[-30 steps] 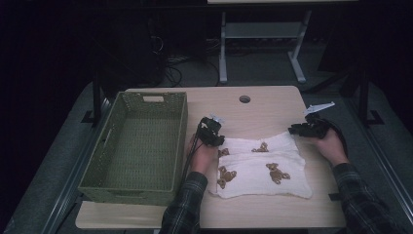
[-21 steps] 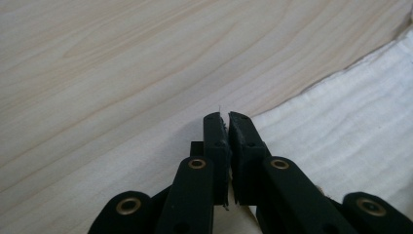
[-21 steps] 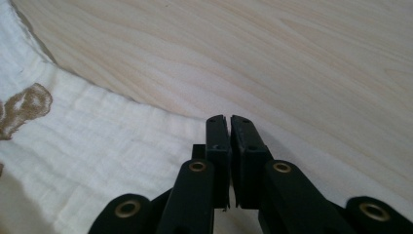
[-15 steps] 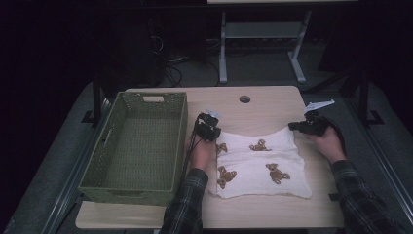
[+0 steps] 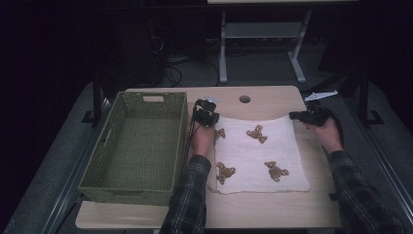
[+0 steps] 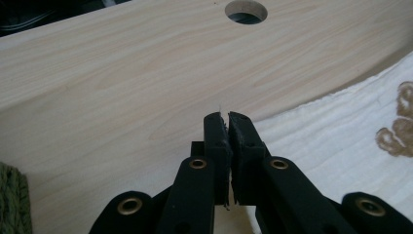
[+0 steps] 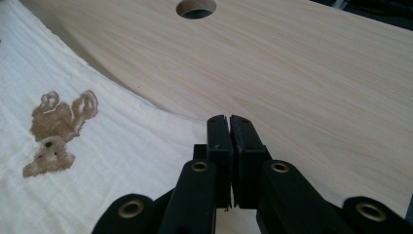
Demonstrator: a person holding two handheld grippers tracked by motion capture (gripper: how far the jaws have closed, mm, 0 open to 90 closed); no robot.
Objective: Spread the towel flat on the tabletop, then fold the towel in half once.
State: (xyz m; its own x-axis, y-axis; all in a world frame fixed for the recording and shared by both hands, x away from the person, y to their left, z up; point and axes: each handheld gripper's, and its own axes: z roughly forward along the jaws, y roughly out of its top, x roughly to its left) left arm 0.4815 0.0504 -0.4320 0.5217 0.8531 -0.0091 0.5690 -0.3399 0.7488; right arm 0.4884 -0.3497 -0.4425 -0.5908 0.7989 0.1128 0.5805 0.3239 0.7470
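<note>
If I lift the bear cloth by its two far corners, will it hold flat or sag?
The cloth will probably sag: it looks thin and soft, and its far edge already bows between the left gripper and right gripper. Likely light, and unlikely to slip from shut jaws.

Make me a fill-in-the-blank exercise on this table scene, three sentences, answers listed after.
1. The white cloth is printed with brown ____.
2. The green woven basket stands to the ____ of the cloth in the high view.
3. The left gripper and the right gripper each pinch a far ____ of the cloth.

Missing words: teddy bears; left; corner
</note>
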